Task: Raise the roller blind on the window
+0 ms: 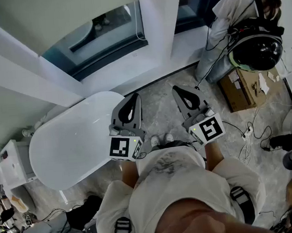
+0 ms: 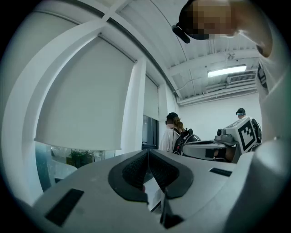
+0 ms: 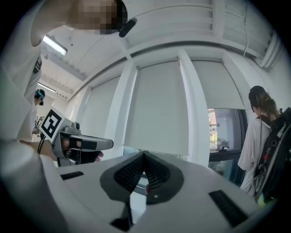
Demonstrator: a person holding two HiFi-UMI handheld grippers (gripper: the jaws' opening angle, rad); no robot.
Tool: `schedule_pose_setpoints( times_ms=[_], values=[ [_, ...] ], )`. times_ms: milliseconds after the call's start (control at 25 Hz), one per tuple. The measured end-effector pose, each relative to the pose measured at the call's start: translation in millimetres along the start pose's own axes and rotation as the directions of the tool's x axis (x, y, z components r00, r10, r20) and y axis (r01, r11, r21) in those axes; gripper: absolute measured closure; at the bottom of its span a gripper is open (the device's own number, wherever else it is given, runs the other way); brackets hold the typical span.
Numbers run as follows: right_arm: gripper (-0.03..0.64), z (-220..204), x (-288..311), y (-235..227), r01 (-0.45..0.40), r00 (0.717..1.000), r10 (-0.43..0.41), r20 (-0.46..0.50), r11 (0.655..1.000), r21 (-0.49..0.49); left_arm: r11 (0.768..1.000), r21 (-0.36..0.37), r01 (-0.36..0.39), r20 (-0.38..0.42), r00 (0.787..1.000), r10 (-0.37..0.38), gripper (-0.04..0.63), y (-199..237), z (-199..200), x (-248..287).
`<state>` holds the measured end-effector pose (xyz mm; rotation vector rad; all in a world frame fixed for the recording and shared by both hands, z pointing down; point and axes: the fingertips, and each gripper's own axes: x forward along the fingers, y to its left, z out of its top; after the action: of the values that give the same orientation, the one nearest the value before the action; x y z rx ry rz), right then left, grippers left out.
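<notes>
The roller blind point(image 2: 86, 95) is a pale sheet covering most of the window, with its bottom edge a little above the sill. It also fills the middle pane in the right gripper view point(image 3: 159, 109), and from the head view I see it from above point(image 1: 52, 15) over the glass point(image 1: 94, 37). A thin cord point(image 1: 139, 26) hangs by the frame. My left gripper point(image 1: 130, 105) point(image 2: 148, 151) is shut and holds nothing. My right gripper point(image 1: 186, 96) point(image 3: 143, 153) is likewise shut and empty. Both are held level, side by side, short of the window and touching nothing.
A white bathtub point(image 1: 72, 144) lies at the left under the window. Another person point(image 1: 233, 16) with a backpack stands at the right by a second window point(image 3: 223, 132). A cardboard box point(image 1: 244, 88) and cables point(image 1: 250, 135) lie on the tiled floor.
</notes>
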<state>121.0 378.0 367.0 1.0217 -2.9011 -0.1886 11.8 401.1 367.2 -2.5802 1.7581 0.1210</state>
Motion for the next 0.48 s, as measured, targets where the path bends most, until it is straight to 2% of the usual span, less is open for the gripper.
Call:
schedule_pose_setpoints(
  times_ms=[200, 480],
  values=[
    [0.555, -3, -12, -8, -0.004, 1.0, 0.004, 0.001, 1.0, 0.003, 1.0, 0.007, -0.005, -0.007, 1.0, 0.005, 0.581, -18, 0, 4],
    [0.555, 3, -24, -16, -0.01, 0.997, 0.011, 0.074, 1.0, -0.012, 1.0, 0.005, -0.028, -0.013, 1.0, 0.028, 0.581, -35, -2, 7]
  ],
)
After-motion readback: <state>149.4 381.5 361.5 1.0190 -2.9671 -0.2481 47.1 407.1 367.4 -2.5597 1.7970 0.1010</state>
